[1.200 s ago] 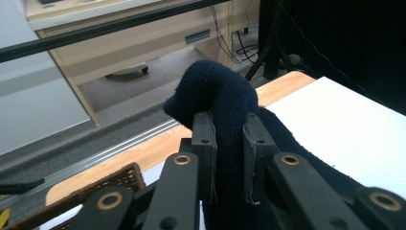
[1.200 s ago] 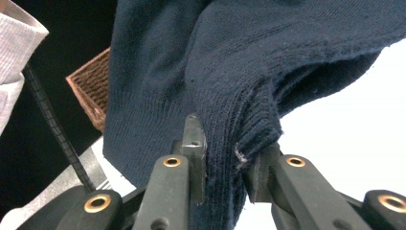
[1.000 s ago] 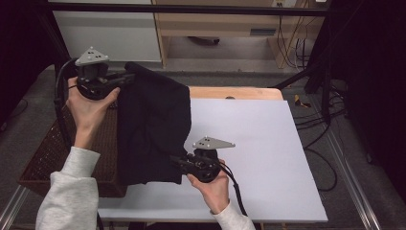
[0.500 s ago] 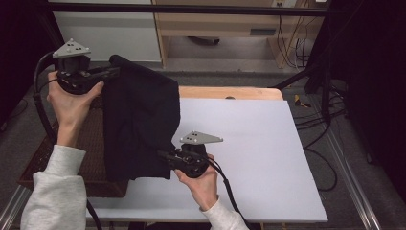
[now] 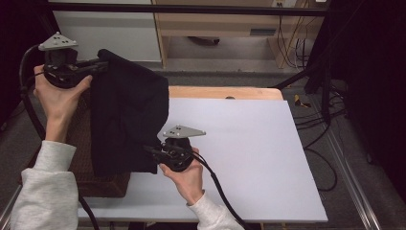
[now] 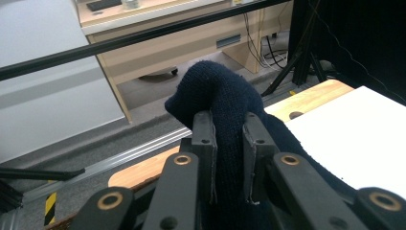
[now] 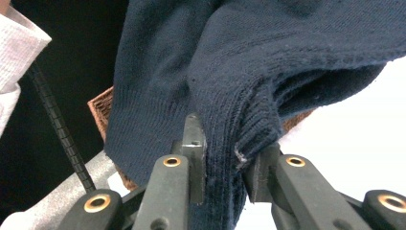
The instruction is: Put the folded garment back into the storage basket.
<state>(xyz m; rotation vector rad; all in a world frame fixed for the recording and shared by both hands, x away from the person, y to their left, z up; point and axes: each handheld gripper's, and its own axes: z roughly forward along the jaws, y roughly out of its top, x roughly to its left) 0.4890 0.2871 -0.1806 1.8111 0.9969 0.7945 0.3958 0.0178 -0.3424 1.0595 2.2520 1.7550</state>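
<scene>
Between the left gripper, pinched on a raised corner of the sweater, and the right gripper, pinched on its lower edge, the garment is held lifted over the basket, not yet laid on the board.

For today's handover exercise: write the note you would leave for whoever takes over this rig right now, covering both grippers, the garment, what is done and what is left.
Left gripper: shut on the dark knitted garment, held high at the far left.
Right gripper: shut on the garment's lower edge, near the white board.
The garment hangs stretched between them, partly above the brown basket.
Done: garment lifted and gripped at two points.
Left: probably lay it flat on the board, then release.
</scene>
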